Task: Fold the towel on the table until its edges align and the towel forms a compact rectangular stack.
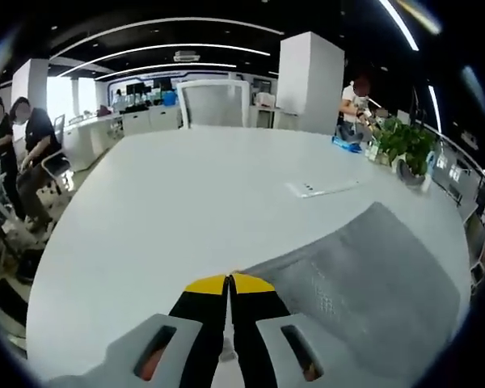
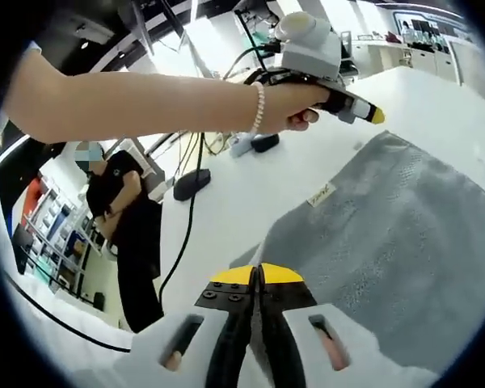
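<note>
A grey towel [image 1: 364,283] lies flat on the white table [image 1: 186,210], and its near corner runs right up to the yellow tips of my left gripper [image 1: 229,282]. Those jaws are pressed together on that corner. In the right gripper view the same towel [image 2: 396,234] spreads to the right, with a small label [image 2: 322,194] on its edge. My right gripper [image 2: 257,275] is shut on the towel's nearest corner. The left gripper [image 2: 375,115], held by a person's hand [image 2: 295,105], sits at the towel's far corner.
A white flat item [image 1: 319,188] lies beyond the towel, and a potted plant [image 1: 404,145] stands at the table's right edge. A black cable [image 2: 186,226] and two dark devices [image 2: 191,184] lie on the table [image 2: 242,194]. People stand at the sides.
</note>
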Motion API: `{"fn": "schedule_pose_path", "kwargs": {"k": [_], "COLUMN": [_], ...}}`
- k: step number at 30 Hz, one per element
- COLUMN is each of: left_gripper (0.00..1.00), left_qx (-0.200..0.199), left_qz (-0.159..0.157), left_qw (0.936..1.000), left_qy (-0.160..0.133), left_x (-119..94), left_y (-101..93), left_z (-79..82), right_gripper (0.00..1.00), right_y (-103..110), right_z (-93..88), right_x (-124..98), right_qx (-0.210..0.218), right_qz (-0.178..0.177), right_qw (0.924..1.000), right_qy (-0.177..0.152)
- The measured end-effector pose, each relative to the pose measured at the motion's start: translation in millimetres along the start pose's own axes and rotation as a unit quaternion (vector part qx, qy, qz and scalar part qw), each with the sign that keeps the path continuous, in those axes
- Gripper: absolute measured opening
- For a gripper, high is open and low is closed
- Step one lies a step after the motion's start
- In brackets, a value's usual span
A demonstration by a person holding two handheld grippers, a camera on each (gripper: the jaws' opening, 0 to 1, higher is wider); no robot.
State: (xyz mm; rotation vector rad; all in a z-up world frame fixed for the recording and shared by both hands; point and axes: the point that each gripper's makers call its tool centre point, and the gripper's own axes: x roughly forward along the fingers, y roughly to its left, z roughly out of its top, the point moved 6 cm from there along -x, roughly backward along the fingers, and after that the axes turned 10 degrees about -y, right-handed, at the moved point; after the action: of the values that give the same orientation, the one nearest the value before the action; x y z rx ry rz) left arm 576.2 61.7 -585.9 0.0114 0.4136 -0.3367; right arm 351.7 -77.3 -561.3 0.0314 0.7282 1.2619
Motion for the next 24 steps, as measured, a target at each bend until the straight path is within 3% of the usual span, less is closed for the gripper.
{"fn": "schedule_pose_path", "kwargs": {"k": [4,13,18,22,24], "left_gripper": [0.04,0.1,0.13,0.14,0.15], "left_qx": [-0.028,-0.047,-0.064,-0.064,-0.067], "left_qz": [-0.002,-0.002,0.0,0.002,-0.001], "left_qw": [0.9996,0.9989,0.9979,0.9979,0.9977], "left_qy": [-0.001,-0.005,-0.003,0.002,0.005], "left_x": [-1.7,-2.3,-1.3,-1.0,-0.8], "left_y": [-0.1,-1.7,-1.3,-2.2,-3.5], "left_z": [-1.9,-2.1,-5.6,-8.5,-9.7], "right_gripper": [0.13,0.13,0.14,0.15,0.15], "right_y": [-1.6,-31.7,-62.7,-100.8,-119.1], "right_z": [5.5,7.1,14.8,21.8,25.5], "right_x": [-7.7,-36.5,-59.9,-83.9,-95.8], "right_qx": [0.009,0.019,-0.005,-0.039,-0.034], "right_qz": [-0.004,-0.063,-0.11,-0.16,-0.182], "right_qw": [0.9997,0.9969,0.9927,0.9856,0.9816], "right_qy": [-0.023,-0.042,-0.047,-0.039,-0.046]}}
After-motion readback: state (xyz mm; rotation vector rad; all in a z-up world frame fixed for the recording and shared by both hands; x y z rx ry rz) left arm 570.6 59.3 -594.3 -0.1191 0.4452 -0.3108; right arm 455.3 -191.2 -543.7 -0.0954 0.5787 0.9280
